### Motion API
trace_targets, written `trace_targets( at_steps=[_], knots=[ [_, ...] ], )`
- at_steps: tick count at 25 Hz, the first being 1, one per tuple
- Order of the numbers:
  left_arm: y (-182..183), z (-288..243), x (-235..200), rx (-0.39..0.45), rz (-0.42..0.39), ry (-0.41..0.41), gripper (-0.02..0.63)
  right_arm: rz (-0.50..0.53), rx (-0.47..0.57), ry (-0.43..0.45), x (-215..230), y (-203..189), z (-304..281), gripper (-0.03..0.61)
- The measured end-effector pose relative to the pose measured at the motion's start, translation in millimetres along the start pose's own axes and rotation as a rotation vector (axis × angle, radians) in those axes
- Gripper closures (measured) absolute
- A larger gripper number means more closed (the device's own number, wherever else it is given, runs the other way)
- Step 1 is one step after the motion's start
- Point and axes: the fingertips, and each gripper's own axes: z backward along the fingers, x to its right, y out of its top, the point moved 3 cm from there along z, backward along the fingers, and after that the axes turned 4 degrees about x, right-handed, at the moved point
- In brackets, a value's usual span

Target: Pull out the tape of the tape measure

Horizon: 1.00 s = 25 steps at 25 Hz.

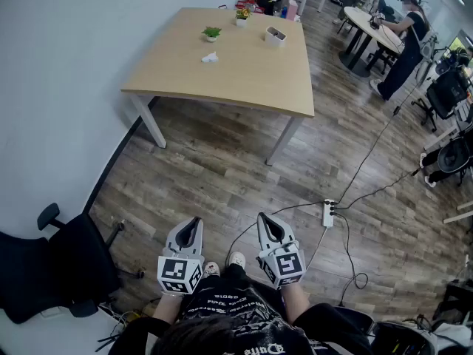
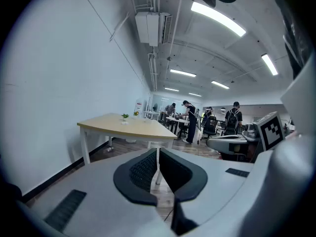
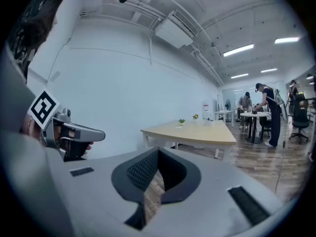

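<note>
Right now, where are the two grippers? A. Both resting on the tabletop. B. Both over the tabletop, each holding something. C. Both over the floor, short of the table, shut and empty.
C: the left gripper and right gripper hang over the wood floor, short of the table, and each gripper view shows jaws together with nothing between.

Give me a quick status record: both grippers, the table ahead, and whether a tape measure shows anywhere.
left gripper: shut, empty
right gripper: shut, empty, beside the left
table: ahead, untouched; holds small green plant, white container, small white object
tape measure: none recognisable; white object too small to tell
floor: power strip, right of the grippers
</note>
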Motion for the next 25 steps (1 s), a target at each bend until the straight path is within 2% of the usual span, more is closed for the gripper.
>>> trace_targets(
  at_steps=[5, 10, 16, 17, 18, 19, 20, 22, 24, 25],
  knots=[
    [7.6, 4.0, -5.2, 0.015, -0.042, -0.025, 0.595, 0.003, 0.008, -0.015, -10.9, 1.3, -3.4, 0.575],
    [7.8, 13.6, -6.7, 0.028, -0.04, -0.032, 0.595, 0.014, 0.015, -0.036, -18.2, 1.9, 0.8, 0.575],
    [6.6, 18.4, 0.6, 0.034, -0.02, -0.08, 0.592, -0.021, 0.021, -0.048, -15.3, -0.2, 6.2, 0.574],
    [7.3, 19.1, 3.3, 0.036, -0.013, -0.097, 0.575, -0.032, 0.026, -0.042, -15.1, 0.9, 7.3, 0.549],
    [7.8, 19.7, 6.4, 0.036, -0.003, -0.122, 0.523, -0.041, 0.032, -0.036, -15.2, 2.2, 8.1, 0.428],
    [7.7, 20.0, 9.1, 0.033, 0.006, -0.145, 0.457, -0.047, 0.038, -0.031, -15.2, 3.4, 8.9, 0.38],
    [7.5, 20.0, 10.2, 0.031, 0.01, -0.156, 0.404, -0.047, 0.044, -0.029, -15.3, 4.5, 9.6, 0.377],
    [7.1, 19.1, 6.7, 0.033, 0.008, -0.129, 0.318, -0.039, 0.051, -0.025, -15.7, 5.8, 10.4, 0.252],
    [6.0, 16.8, 1.3, 0.029, 0.002, -0.085, 0.205, -0.027, 0.054, -0.028, -14.7, 6.7, 10.9, 0.252],
    [4.9, 15.4, 0.4, 0.023, -0.005, -0.075, 0.179, -0.022, 0.052, -0.028, -13.6, 6.4, 11.0, 0.252]
  ],
)
